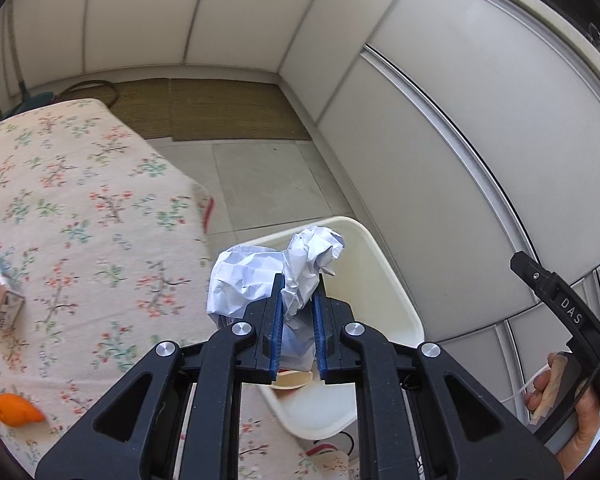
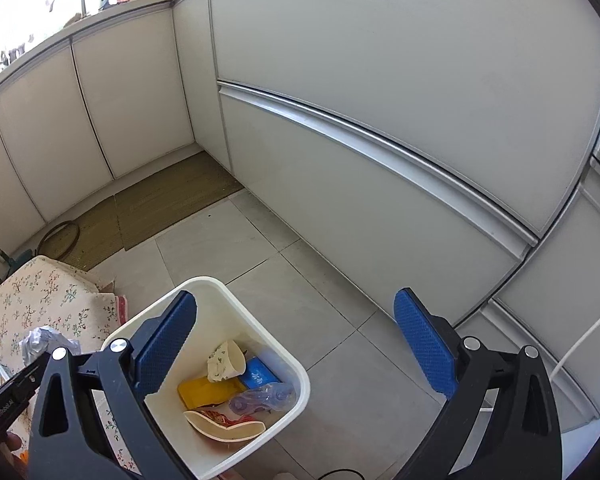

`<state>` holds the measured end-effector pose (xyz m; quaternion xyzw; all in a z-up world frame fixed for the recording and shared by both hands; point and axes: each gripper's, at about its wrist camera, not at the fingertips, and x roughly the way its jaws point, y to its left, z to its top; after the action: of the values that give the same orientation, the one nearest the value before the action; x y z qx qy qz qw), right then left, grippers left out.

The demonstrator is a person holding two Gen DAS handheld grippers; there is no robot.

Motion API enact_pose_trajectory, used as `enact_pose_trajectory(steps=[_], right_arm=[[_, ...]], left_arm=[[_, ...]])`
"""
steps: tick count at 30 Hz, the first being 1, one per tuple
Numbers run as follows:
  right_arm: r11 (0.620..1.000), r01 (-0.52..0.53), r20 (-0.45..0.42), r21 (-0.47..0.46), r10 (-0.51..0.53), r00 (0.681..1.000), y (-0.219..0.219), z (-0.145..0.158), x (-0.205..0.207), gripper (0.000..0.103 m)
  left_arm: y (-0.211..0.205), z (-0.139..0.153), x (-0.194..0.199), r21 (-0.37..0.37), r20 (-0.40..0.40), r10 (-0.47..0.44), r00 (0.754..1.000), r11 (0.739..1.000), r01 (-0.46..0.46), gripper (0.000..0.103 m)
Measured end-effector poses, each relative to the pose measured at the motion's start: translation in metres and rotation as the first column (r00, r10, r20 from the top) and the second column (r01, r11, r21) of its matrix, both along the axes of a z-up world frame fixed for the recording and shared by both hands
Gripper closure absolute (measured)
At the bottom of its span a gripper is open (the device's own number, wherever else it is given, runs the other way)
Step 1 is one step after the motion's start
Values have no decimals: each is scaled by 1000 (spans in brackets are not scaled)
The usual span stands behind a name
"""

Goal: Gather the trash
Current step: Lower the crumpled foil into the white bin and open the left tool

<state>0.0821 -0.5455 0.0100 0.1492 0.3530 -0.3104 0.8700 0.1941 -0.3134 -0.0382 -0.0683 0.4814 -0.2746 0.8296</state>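
Observation:
My left gripper (image 1: 298, 284) is shut on a crumpled white paper (image 1: 296, 264), held over the near rim of the white trash bin (image 1: 392, 280) beside the table. In the right wrist view the same crumpled paper (image 2: 44, 340) and the left gripper's black body (image 2: 12, 396) show at the lower left. My right gripper (image 2: 296, 320) stands open and empty above the white trash bin (image 2: 296, 376). Inside the bin lie a paper cup (image 2: 226, 362), a yellow wrapper (image 2: 202, 392), a blue packet (image 2: 258, 376), a crushed plastic bottle (image 2: 260, 398) and a red-and-white paper bowl (image 2: 224, 426).
A floral-clothed table (image 1: 80, 220) carries an orange peel (image 1: 14, 408) and a small carton (image 1: 0, 304). Grey cabinet fronts (image 2: 380, 140) line the right and far sides. A woven mat (image 2: 160, 204) lies on the tiled floor. A hand (image 1: 580, 412) holds the other gripper's handle.

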Motion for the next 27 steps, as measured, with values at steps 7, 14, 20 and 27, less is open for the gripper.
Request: enact_pose_trajectory(steps=[7,14,20,27], right_arm=[[1000,22,4,18,-22,1000,-12,-3,-8,7],[1000,17,8,22,-18,1000,-14,-3,-10,7],[1000,-2,18,27,2,1000,-7,-1,-7,7],[997,-68,12,21,68,998,18,0,2,7]], left_arm=[[-30,-9,3,2,-28,-40,999,999,40,89],[-38,-16,10,10,-55,-35,998,999,35,56],[-24,-11,2,69,-13,-4,1000,998,5,32],[10,-7,-10,155,42,48,998,986,-54,16]])
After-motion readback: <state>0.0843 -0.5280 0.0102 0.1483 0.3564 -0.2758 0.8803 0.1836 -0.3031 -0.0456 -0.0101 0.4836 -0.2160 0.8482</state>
